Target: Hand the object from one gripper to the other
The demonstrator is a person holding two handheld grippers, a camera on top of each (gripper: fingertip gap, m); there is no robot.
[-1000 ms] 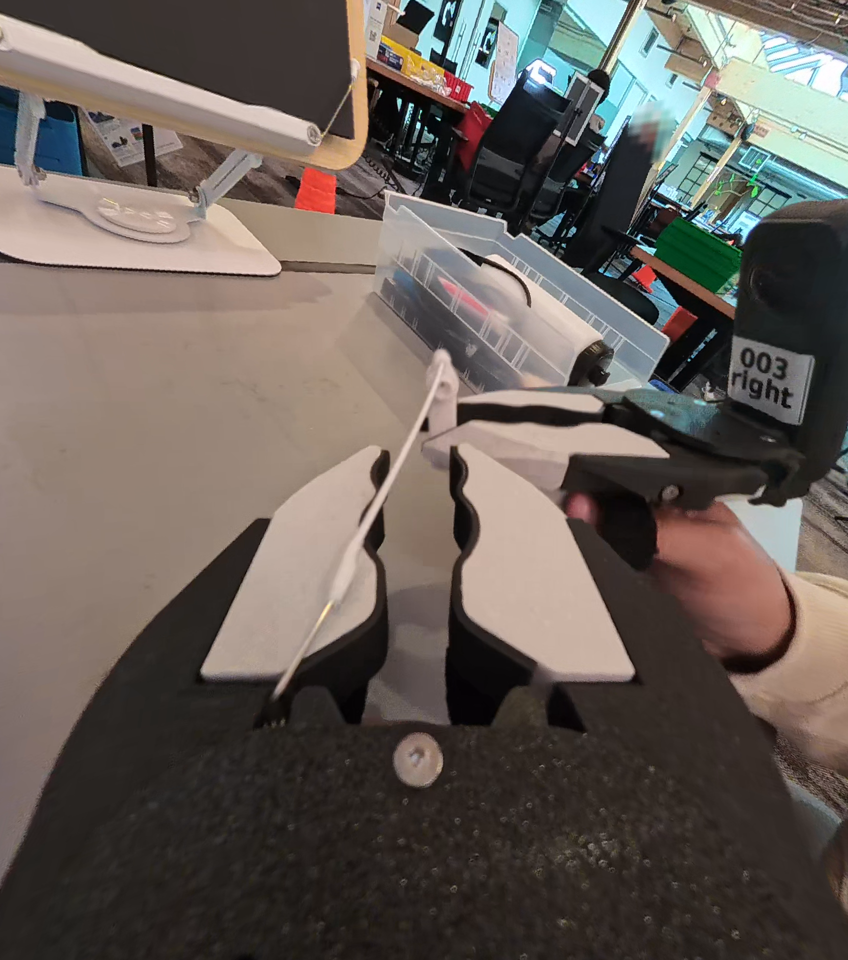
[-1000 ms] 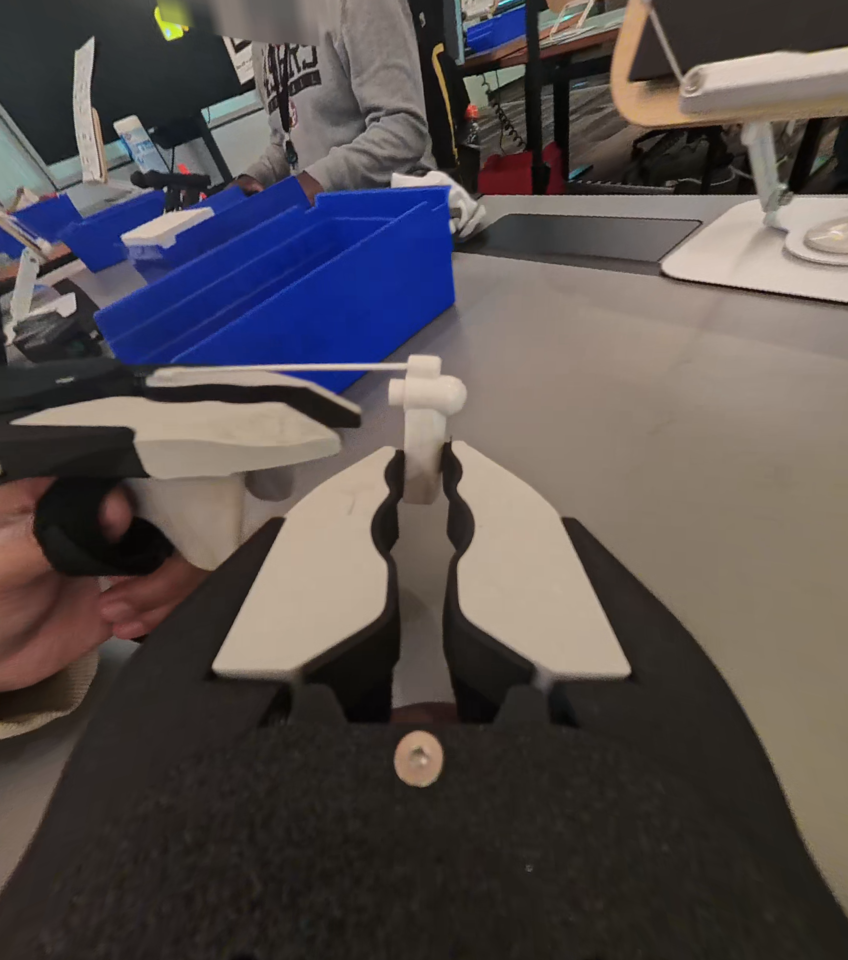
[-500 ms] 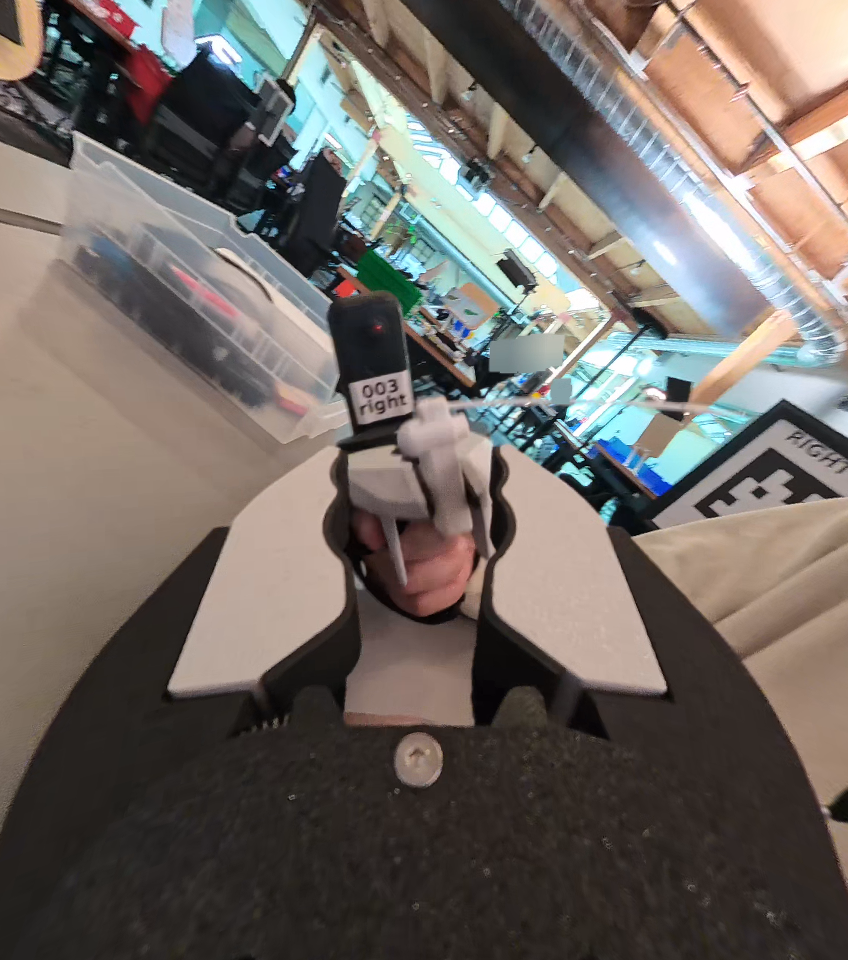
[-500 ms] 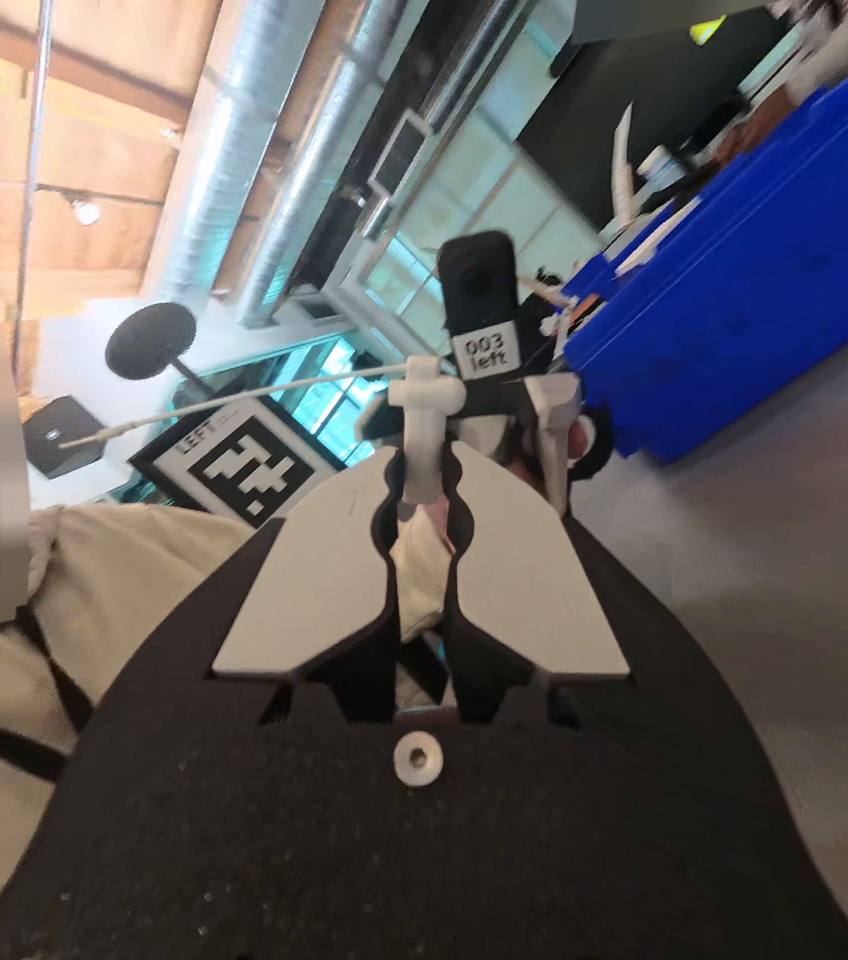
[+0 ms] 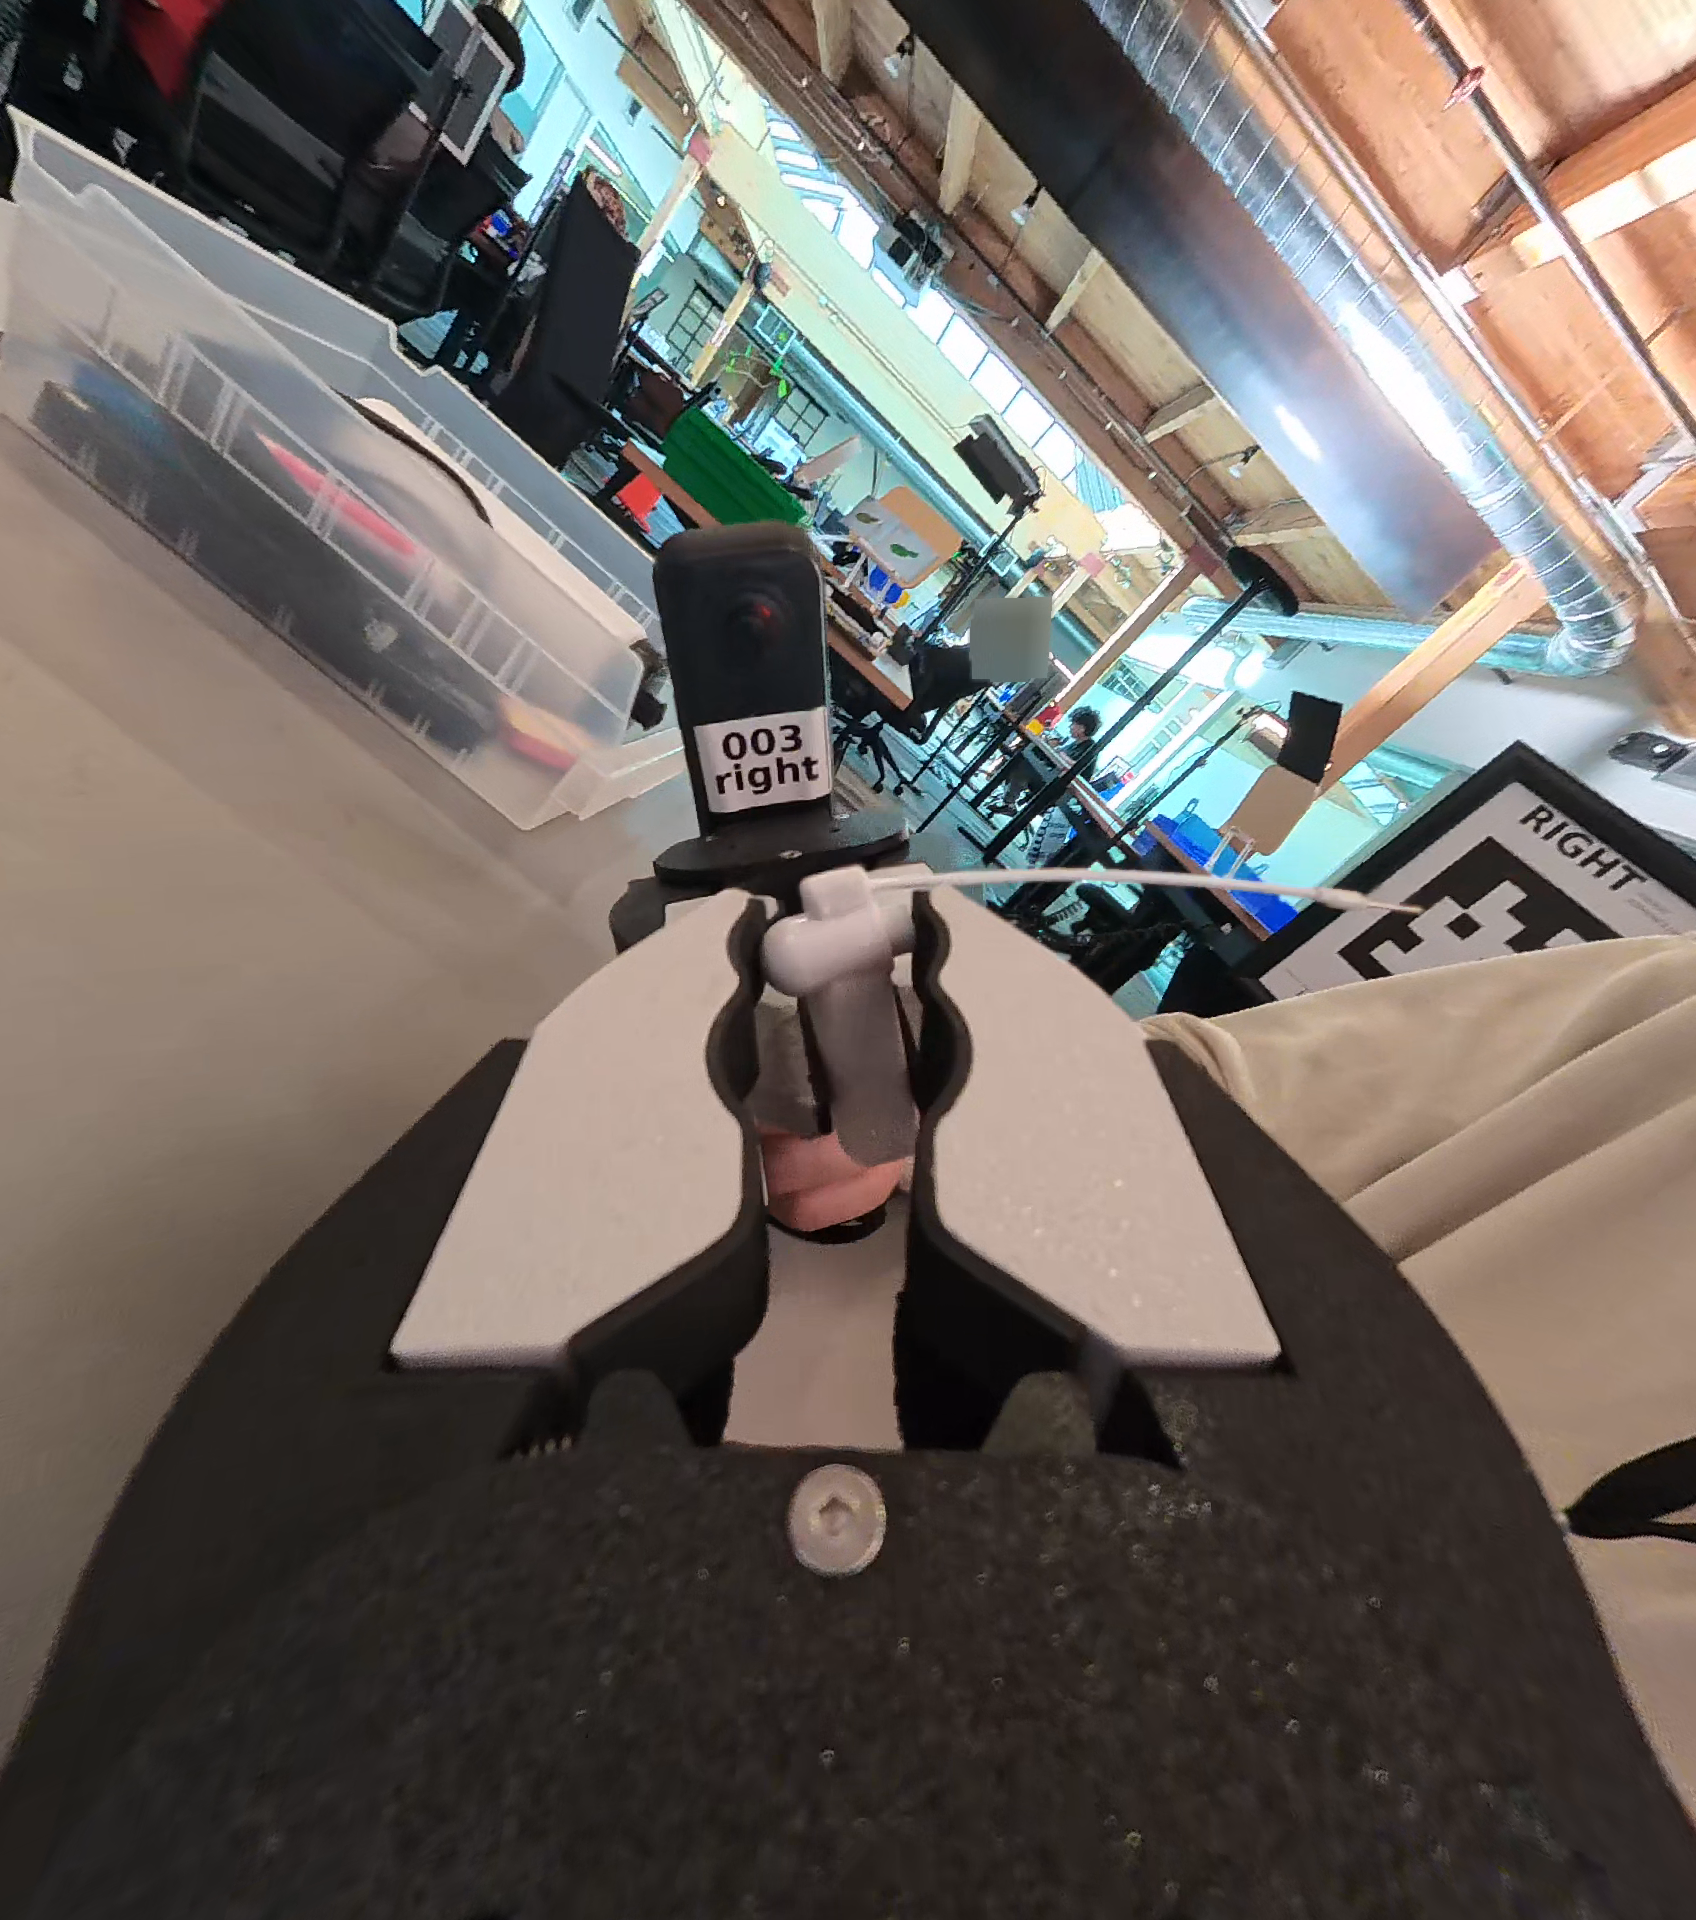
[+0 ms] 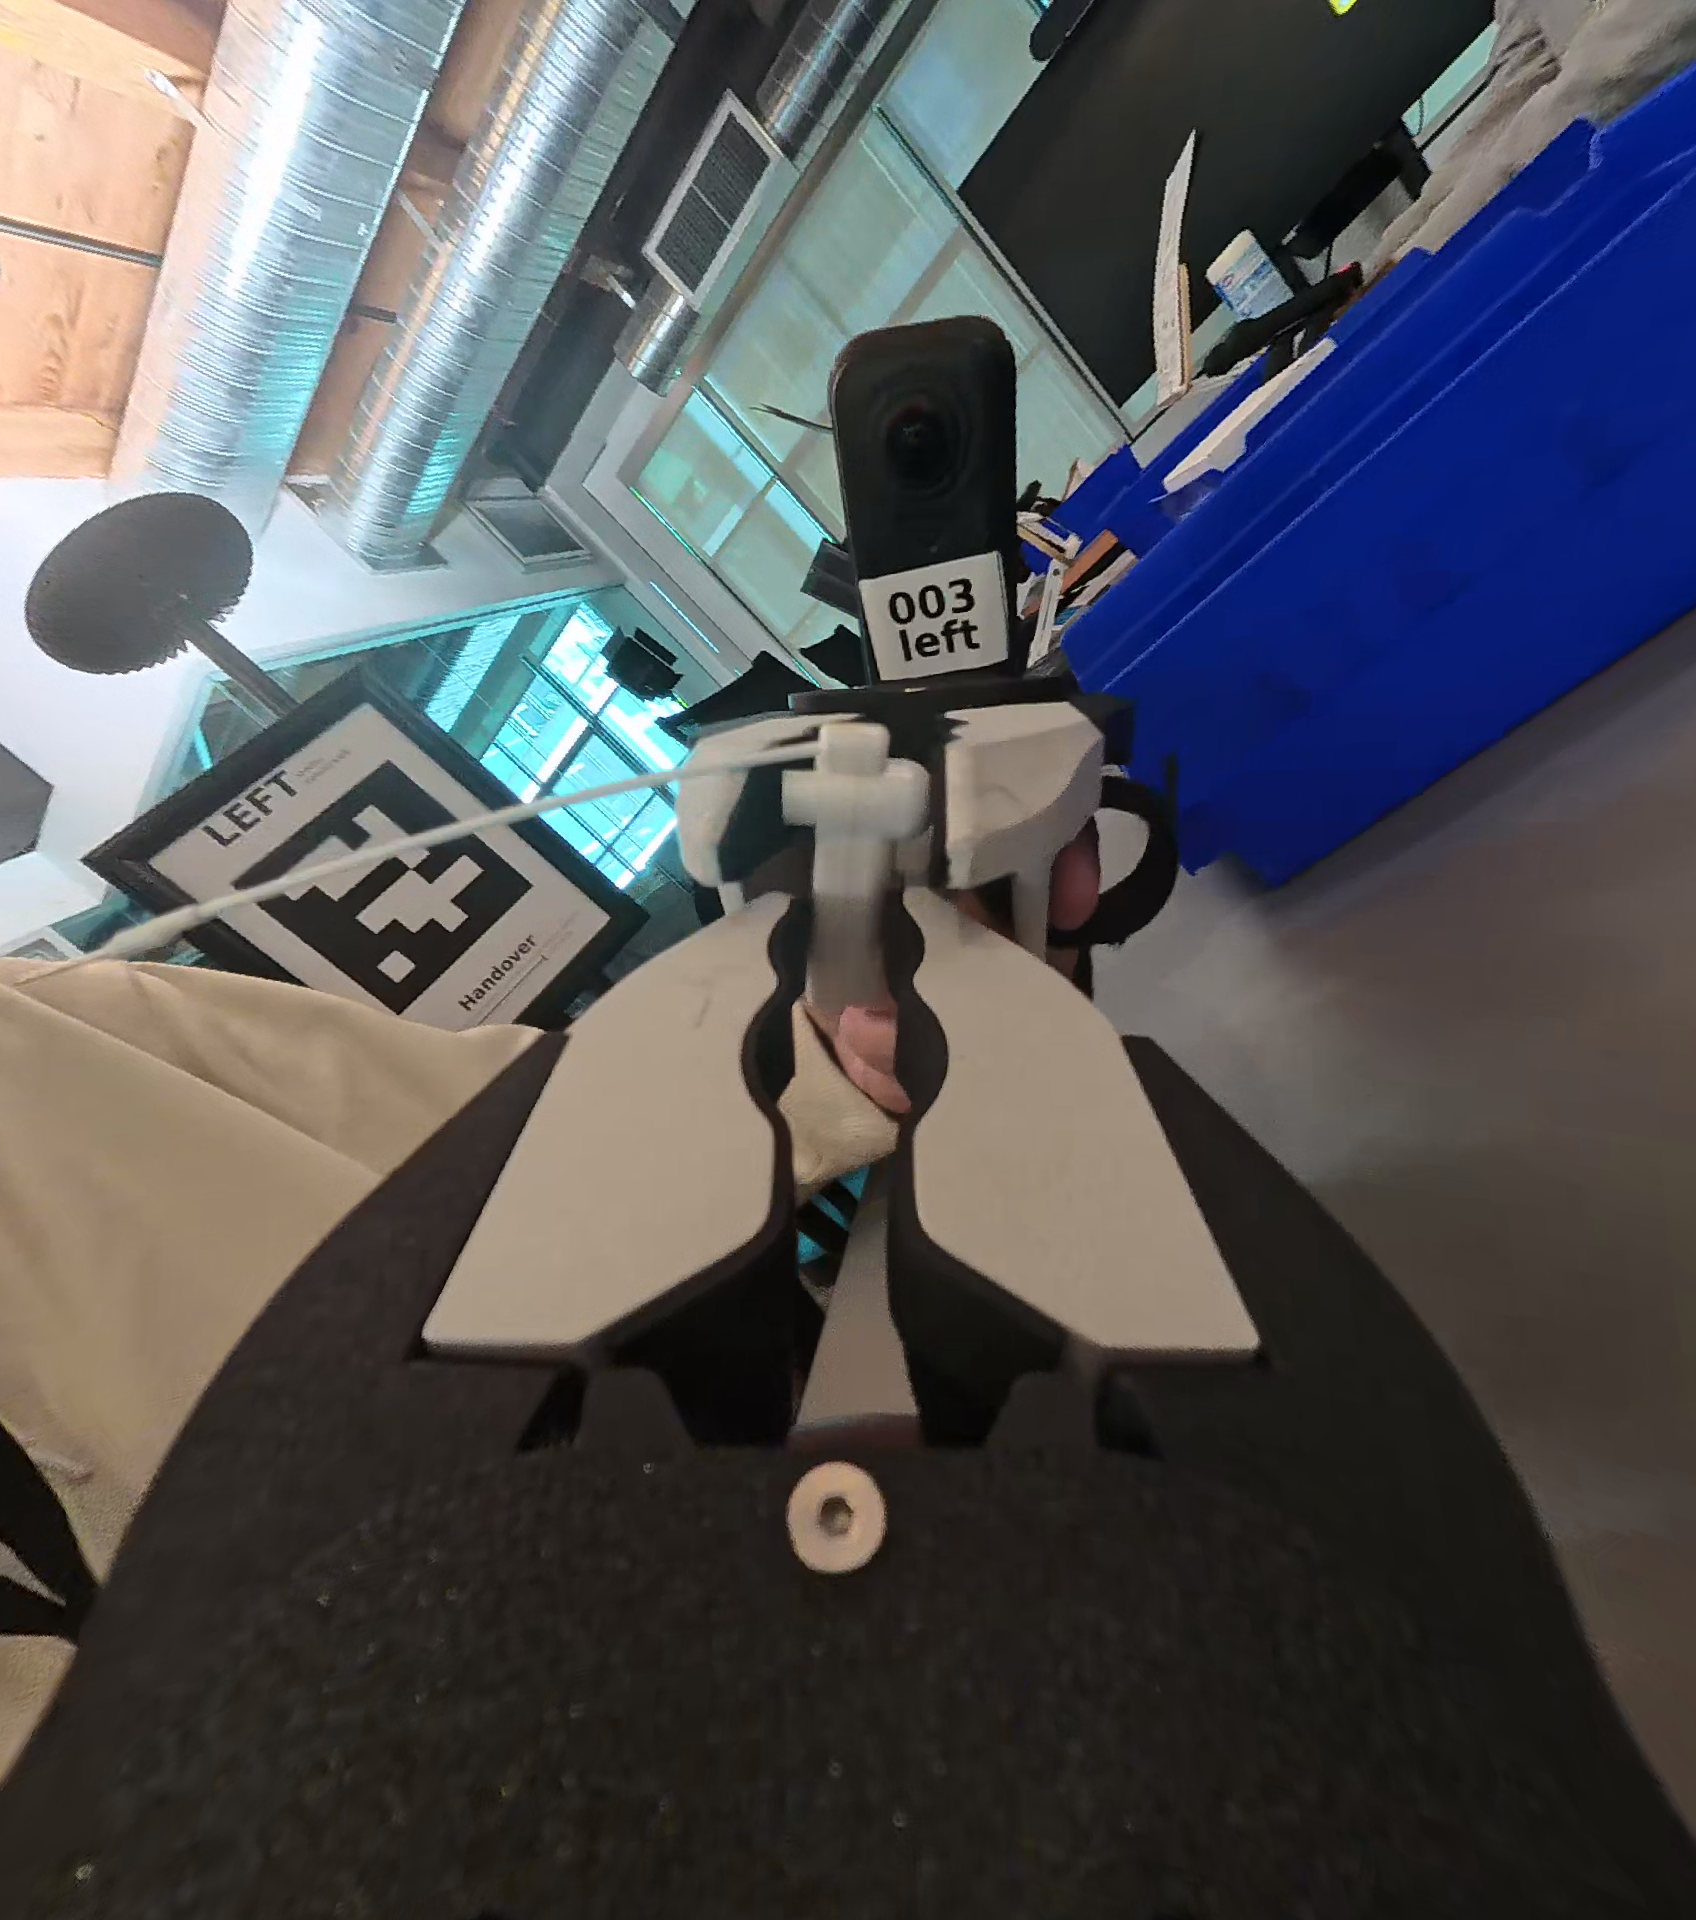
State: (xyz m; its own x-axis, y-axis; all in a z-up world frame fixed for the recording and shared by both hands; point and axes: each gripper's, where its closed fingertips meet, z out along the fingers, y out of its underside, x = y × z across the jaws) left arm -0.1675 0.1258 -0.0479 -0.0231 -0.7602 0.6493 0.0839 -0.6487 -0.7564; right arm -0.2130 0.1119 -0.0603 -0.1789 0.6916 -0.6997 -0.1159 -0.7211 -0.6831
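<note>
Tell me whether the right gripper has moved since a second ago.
Yes. In the left wrist view the right gripper was side-on right of the clear bin; now it faces the camera, holding the white T-shaped part.

From my left wrist view, the lower stem of the white object [image 5: 859,1081] hides my right gripper's [image 5: 839,997] tips, so I cannot tell how those jaws grip it. My hand [image 5: 823,1184] shows only as a sliver. The contents of the clear bin [image 5: 324,540] blur behind its wall. From my right wrist view, the object's thin wire [image 6: 408,847] fades against the marker board [image 6: 356,862], and the blue bins [image 6: 1446,520] run off the right edge.
</note>
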